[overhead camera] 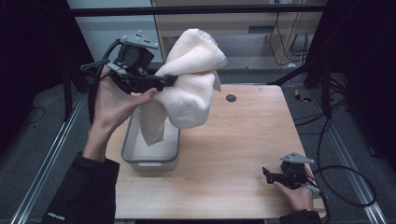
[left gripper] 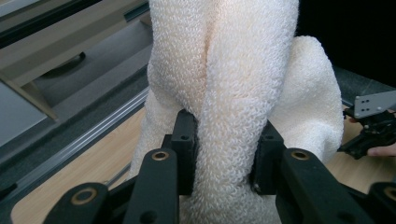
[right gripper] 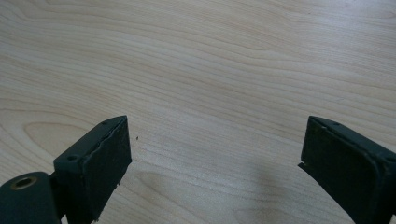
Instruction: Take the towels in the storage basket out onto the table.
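The fingers (left gripper: 184, 140) of the left gripper (left gripper: 224, 154) were seen pressed in on a thick fold of a cream terry towel (left gripper: 243, 79), pinched between them with no slack at either pad. In the high view the left gripper (overhead camera: 161, 83) was held well above the tabletop (overhead camera: 243, 140), pointed toward the right, and the towel (overhead camera: 191, 88) was bunched beyond the fingertips. From that pinch the cloth was draped both ways: a rounded mass was piled above the fingers, and a longer tail was hung down. The towel's long axis was thus nearly vertical, with the lower end dangling into or just over the grey plastic tub (overhead camera: 128, 149) that stood on the left part of the tabletop; contact with the tub floor could not be made out.

The fingers (right gripper: 100, 158) of the right gripper (right gripper: 210, 168) were spread wide apart with nothing between them, bare wood grain being seen in the gap. The right gripper (overhead camera: 273, 176) was rested low near the front right corner of the tabletop, well apart from the towel. The left hand was therefore much the nearer, and any spreading or setting down was judged to depend on the hanging tail being cleared from the tub.
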The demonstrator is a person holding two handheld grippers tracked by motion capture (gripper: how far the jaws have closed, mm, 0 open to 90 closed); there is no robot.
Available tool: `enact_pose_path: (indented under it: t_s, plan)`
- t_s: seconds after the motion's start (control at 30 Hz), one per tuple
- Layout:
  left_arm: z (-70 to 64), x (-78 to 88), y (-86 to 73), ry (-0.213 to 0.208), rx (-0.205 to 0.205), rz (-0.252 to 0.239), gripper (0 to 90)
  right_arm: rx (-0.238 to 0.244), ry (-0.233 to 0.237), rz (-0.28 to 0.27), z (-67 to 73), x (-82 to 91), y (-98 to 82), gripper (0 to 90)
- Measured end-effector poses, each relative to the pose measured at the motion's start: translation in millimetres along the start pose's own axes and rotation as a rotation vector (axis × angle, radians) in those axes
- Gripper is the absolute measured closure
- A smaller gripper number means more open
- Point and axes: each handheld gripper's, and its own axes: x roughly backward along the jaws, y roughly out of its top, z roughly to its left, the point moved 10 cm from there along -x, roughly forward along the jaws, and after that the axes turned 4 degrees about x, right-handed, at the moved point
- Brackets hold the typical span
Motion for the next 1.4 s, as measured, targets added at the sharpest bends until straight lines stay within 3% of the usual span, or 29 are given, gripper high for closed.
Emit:
enact_pose_path:
  t_s: [0.23,0.8,1.07,1.23,1.4]
  plan:
    - [-21.3,-8.1,10.5,-0.050,-0.028,-0.008,68.0,-0.008,-0.004,-0.002,-1.1,1.6,0.3,8.4]
    - [-59.6,-28.1,33.0,-0.099,-0.088,-0.011,67.9,0.016,-0.029,-0.001,-6.0,1.8,0.0,8.4]
    - [-73.0,-58.4,25.7,-0.133,-0.102,0.016,67.8,0.018,-0.055,-0.010,-10.8,3.0,0.7,8.4]
    - [-79.2,-80.7,15.8,-0.145,-0.104,0.042,67.7,-0.042,-0.064,-0.029,-17.3,5.1,-1.3,9.3]
    - [-86.3,-108.0,1.4,-0.157,-0.107,0.068,67.6,-0.048,-0.066,-0.033,-19.7,4.7,-2.1,9.7]
